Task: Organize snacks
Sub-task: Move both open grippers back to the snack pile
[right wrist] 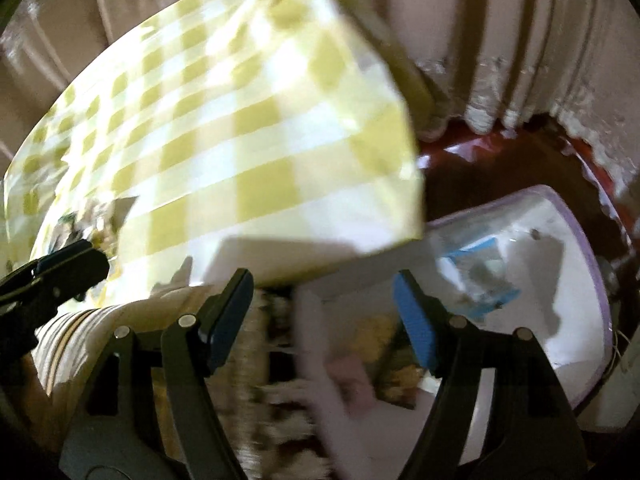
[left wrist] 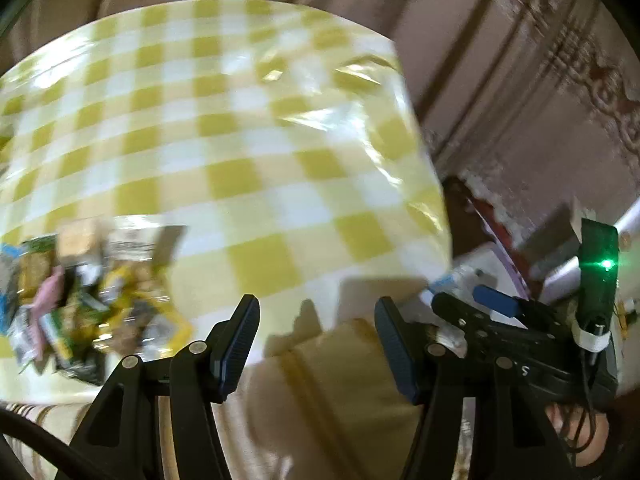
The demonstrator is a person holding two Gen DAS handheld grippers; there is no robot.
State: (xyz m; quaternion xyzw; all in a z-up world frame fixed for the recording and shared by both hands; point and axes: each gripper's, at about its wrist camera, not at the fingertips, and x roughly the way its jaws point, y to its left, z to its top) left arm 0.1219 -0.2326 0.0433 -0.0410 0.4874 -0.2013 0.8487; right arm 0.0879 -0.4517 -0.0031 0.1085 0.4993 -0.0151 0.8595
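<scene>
A pile of snack packets [left wrist: 84,300] lies at the near left of the table with the yellow checked cloth [left wrist: 248,152]. My left gripper [left wrist: 316,340] is open and empty over the table's near edge, right of the pile. My right gripper [right wrist: 324,312] is open and empty, past the table's right corner, above a white bin with a lilac rim [right wrist: 576,248]. A blue and clear snack packet [right wrist: 480,276] lies inside the bin. A pale blurred packet [right wrist: 352,392] shows below the right fingers. The right gripper also shows in the left wrist view [left wrist: 520,328]. The left gripper shows in the right wrist view [right wrist: 76,264].
The table's right edge [left wrist: 432,168] drops to a dark red floor [right wrist: 500,160]. Beige curtains [right wrist: 520,40] hang behind. A striped cushion [right wrist: 80,336] lies against the table's near side. Both views are blurred by motion.
</scene>
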